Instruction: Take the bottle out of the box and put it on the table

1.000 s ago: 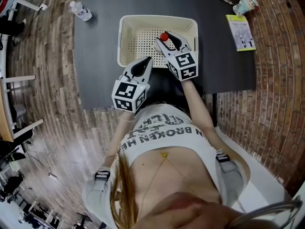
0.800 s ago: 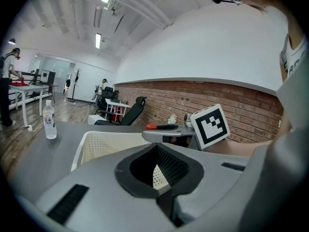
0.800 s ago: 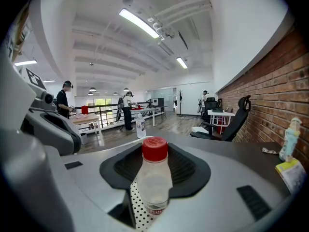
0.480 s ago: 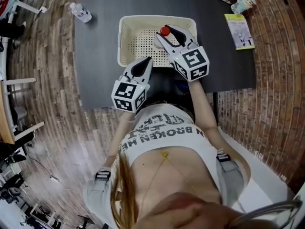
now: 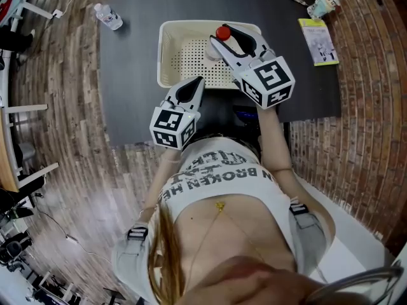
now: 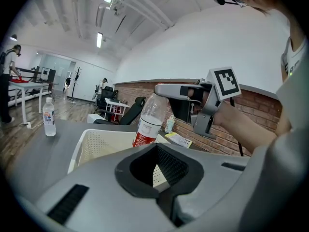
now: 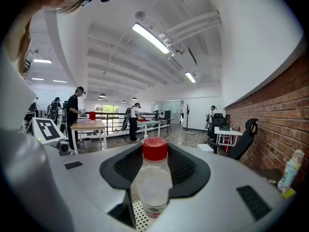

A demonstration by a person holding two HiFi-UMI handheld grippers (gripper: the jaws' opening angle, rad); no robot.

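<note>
Because the right gripper (image 5: 226, 38) clamps the bottle (image 7: 153, 178) below its cap, it hangs upright over the box (image 5: 166, 49) at upper centre; the left gripper (image 5: 195, 82), closed and empty, idles just below.

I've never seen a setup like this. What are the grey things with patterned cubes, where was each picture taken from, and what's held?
No robot here: a person holds a hand-operated gripper in each hand. One picture looks down from a head camera; the other two come from cameras riding on each gripper. The right gripper is shut on a red-capped bottle, upright over a white box on a dark table. The left gripper is shut and empty. A second bottle and a booklet sit on the table.
</note>
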